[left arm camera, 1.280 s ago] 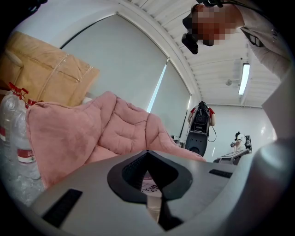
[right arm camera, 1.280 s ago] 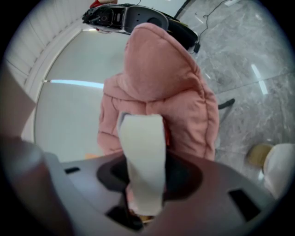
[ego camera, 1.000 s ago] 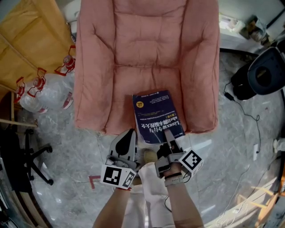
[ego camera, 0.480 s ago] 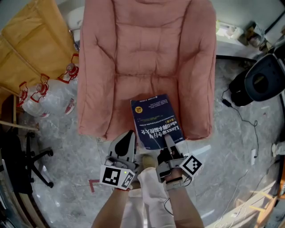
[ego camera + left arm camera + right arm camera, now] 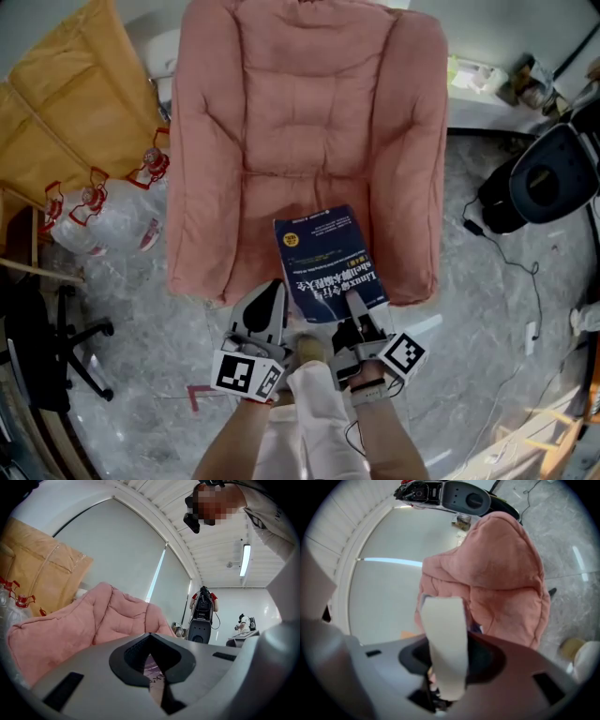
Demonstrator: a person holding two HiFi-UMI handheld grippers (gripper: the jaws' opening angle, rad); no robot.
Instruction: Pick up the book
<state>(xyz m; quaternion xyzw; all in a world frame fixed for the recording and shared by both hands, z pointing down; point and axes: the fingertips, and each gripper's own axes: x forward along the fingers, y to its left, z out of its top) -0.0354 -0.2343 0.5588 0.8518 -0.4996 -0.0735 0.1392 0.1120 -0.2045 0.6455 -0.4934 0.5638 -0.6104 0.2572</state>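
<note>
- The blue book point(image 5: 325, 255) is seen lying over the front edge of the pink armchair's point(image 5: 309, 112) seat.
- Its near end, beyond that edge, is clamped between the right gripper's point(image 5: 354, 307) jaws.
- The left gripper point(image 5: 272, 291) is held before the armchair's front, jaws together on nothing.

The book point(image 5: 323, 253) — its near corner hidden under the right gripper point(image 5: 355, 307); armchair point(image 5: 300, 112) top cut off.
</note>
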